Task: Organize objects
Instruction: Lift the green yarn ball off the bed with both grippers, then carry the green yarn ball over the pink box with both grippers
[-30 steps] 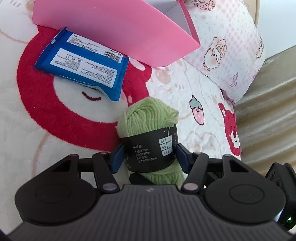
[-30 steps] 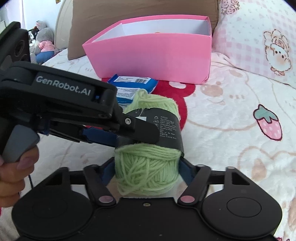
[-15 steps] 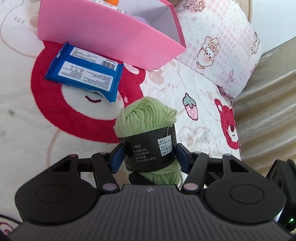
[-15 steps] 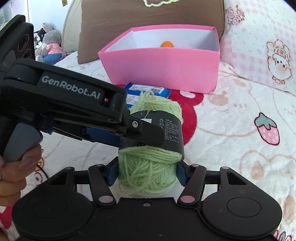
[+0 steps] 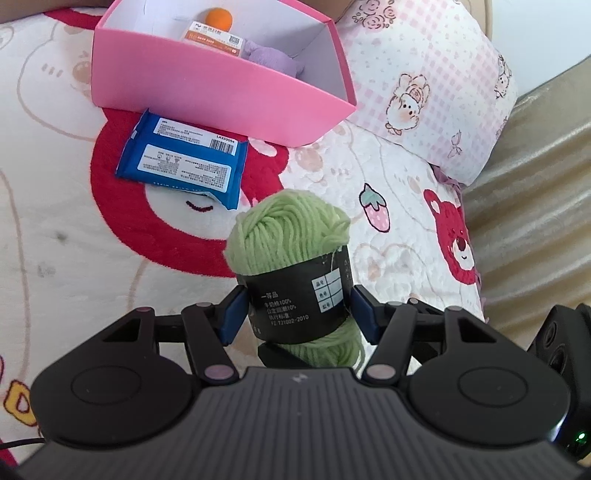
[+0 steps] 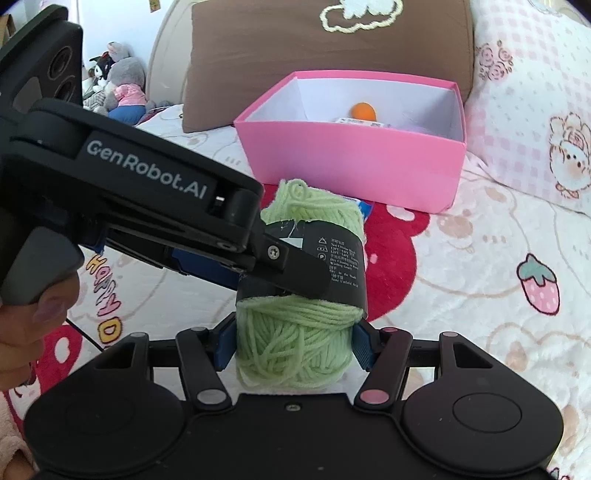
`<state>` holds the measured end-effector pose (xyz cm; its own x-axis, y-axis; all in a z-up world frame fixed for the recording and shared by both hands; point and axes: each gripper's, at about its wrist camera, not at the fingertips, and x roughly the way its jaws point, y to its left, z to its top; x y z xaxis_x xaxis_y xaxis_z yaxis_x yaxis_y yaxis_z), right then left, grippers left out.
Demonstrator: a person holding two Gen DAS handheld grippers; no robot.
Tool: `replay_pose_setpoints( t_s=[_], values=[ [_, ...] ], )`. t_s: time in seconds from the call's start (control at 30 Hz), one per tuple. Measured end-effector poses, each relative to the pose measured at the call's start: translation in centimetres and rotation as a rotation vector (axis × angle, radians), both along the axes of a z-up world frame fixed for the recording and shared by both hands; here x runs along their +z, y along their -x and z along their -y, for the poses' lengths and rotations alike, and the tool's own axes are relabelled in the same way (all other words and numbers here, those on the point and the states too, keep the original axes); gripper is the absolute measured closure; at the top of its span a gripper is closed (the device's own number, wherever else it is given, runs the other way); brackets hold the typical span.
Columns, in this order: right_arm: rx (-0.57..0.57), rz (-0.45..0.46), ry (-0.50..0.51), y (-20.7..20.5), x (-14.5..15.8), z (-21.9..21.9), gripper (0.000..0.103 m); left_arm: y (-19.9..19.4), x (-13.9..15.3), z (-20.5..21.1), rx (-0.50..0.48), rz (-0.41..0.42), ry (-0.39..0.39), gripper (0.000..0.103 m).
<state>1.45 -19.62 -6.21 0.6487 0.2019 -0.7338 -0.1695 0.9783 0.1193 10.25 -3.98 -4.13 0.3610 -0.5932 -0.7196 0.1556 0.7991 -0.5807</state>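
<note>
A light green yarn skein [image 5: 291, 236] [image 6: 295, 347] with a black paper band hangs above the bedspread, held by both grippers. My left gripper [image 5: 295, 317] is shut on the black band, one blue pad on each side. In the right wrist view it reaches in from the left [image 6: 258, 258]. My right gripper [image 6: 291, 347] is shut on the skein's bare lower end. The open pink box [image 5: 221, 88] [image 6: 351, 162] stands beyond, with an orange ball [image 5: 218, 17], a small labelled pack and a purple soft thing [image 5: 269, 59] inside. A blue wipes packet [image 5: 181, 162] lies in front of the box.
The bedspread is white with red bear prints [image 5: 122, 206]. A pink checked pillow [image 5: 424, 92] lies right of the box and a brown cushion [image 6: 332, 48] behind it. Plush toys [image 6: 118, 85] sit far left. A person's hand [image 6: 33, 317] holds the left gripper's handle.
Both grippers have risen with the yarn skein between them. The pink box now sits lower in view, so its inside and contents show.
</note>
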Motion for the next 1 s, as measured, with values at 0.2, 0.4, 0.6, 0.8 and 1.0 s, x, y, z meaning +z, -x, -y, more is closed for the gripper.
replay_pose_setpoints(
  t_s=[0.2, 0.4, 0.6, 0.8, 1.0],
  values=[
    [0.016, 0.011, 0.016, -0.3, 0.1, -0.4, 0.037, 0.7, 1.3, -0.5, -0.002, 0.013, 0.002, 0.043],
    [0.024, 0.013, 0.042, -1.3, 0.6, -2.0, 0.037, 1.3, 2.5, -0.9, -0.003, 0.031, 0.002, 0.043],
    [0.027, 0.016, 0.042, -2.2, 1.9, -2.0, 0.037, 1.5, 3.4, -1.2, 0.003, 0.049, -0.003, 0.043],
    [0.041, 0.022, 0.052, -2.7, 2.2, -1.9, 0.037, 1.6, 4.1, -1.6, 0.003, 0.061, -0.013, 0.043],
    [0.051, 0.044, 0.068, -3.6, 2.5, -2.1, 0.037, 1.3, 4.8, -2.0, 0.001, 0.083, -0.016, 0.043]
  ],
)
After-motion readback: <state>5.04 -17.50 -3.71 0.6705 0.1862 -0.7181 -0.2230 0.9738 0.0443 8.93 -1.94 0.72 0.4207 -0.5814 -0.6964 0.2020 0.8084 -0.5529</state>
